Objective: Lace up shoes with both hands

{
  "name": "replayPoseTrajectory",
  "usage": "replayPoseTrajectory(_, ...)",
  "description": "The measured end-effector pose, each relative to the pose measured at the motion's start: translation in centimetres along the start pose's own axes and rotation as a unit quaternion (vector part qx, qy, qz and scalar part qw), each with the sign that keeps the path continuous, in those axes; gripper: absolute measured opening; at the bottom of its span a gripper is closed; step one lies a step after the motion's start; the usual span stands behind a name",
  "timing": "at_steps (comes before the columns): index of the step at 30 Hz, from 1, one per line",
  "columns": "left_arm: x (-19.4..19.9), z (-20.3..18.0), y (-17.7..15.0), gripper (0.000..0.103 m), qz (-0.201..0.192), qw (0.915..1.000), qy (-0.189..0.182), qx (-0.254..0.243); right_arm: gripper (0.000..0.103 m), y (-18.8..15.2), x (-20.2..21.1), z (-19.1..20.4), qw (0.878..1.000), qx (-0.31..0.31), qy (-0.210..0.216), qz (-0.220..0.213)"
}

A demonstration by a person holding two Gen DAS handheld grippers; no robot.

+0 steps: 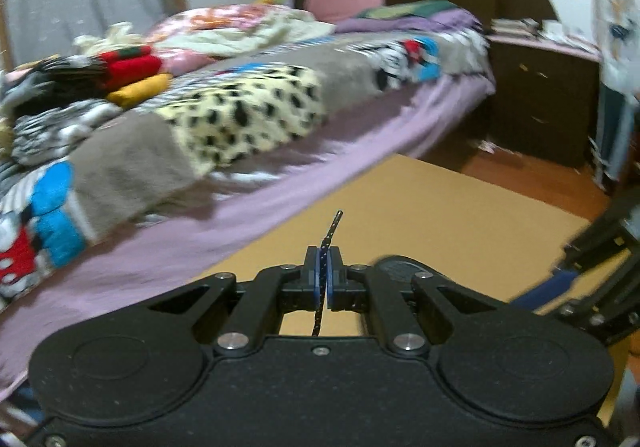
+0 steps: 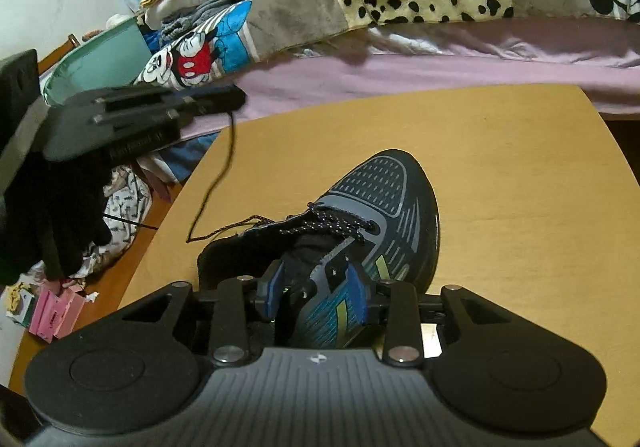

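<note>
Left gripper (image 1: 324,267) pinches the lace (image 1: 331,229)
Right gripper (image 2: 318,289) straddles the shoe (image 2: 380,215) side wall, jaws partly apart; grip unclear

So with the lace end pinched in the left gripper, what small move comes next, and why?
Probably bring the left gripper back toward the shoe and aim the lace tip at an open eyelet. The gripper is shut on the lace with the tip poking past the pads, the lace hangs slack, and only the front eyelets look laced. The right gripper straddles the shoe's side flap, seemingly steadying it.
</note>
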State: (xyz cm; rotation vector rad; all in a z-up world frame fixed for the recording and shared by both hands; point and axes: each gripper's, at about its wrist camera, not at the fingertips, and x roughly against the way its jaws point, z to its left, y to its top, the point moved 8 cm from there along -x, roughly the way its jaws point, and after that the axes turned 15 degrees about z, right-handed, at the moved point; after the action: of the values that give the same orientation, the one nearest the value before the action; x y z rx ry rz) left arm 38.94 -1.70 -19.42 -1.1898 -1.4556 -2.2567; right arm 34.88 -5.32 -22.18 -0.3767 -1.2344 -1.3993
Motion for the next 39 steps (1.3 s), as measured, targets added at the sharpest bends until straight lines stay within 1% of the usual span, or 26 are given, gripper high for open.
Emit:
replayPoseTrajectory(3, -0.9, -2.3, -0.4, 0.002, 0.015, 0.9988, -0.017, -0.044, 0.035, 0.0, -0.1, 0.0, 1.0, 0.008, 0.001, 0.0)
replayPoseTrajectory(7, -1.6, -4.7, -1.1, 0.002, 0.033, 0.9941, -0.045, -0.093, 0.034, 0.0, 0.1, -0.4, 1.0, 0.008, 0.007, 0.0)
replayPoseTrajectory(12, -1.7, -6.3, -1.9, 0.002, 0.049, 0.988, -0.077, -0.124, 0.03, -0.1, 0.2, -0.7, 1.0, 0.01, 0.023, -0.001)
replayPoseTrajectory(17, -1.6, -7.1, -2.8, 0.002, 0.065, 0.9829, -0.099, -0.141, 0.029, -0.1, 0.3, -1.1, 0.999, 0.003, 0.037, 0.0)
replayPoseTrajectory(23, -2.2, -7.8, -4.0, 0.002, 0.093, 0.9774, -0.096, -0.163, 0.029, -0.3, 0.4, -1.7, 0.999, -0.012, 0.053, 0.002)
replayPoseTrajectory(26, -2.5, -8.3, -4.4, 0.002, 0.103, 0.9746, -0.087, -0.178, 0.029, -0.3, 0.3, -1.8, 0.998, -0.015, 0.057, 0.002)
replayPoseTrajectory(32, -2.8, -8.4, -4.4, 0.002, 0.108, 0.975, -0.077, -0.178, 0.029, -0.3, 0.3, -1.9, 0.998, -0.021, 0.064, 0.004)
replayPoseTrajectory(39, -3.0, -8.6, -4.3, 0.002, 0.111, 0.9744, -0.078, -0.18, 0.029, -0.3, 0.3, -2.0, 0.997, -0.023, 0.068, 0.005)
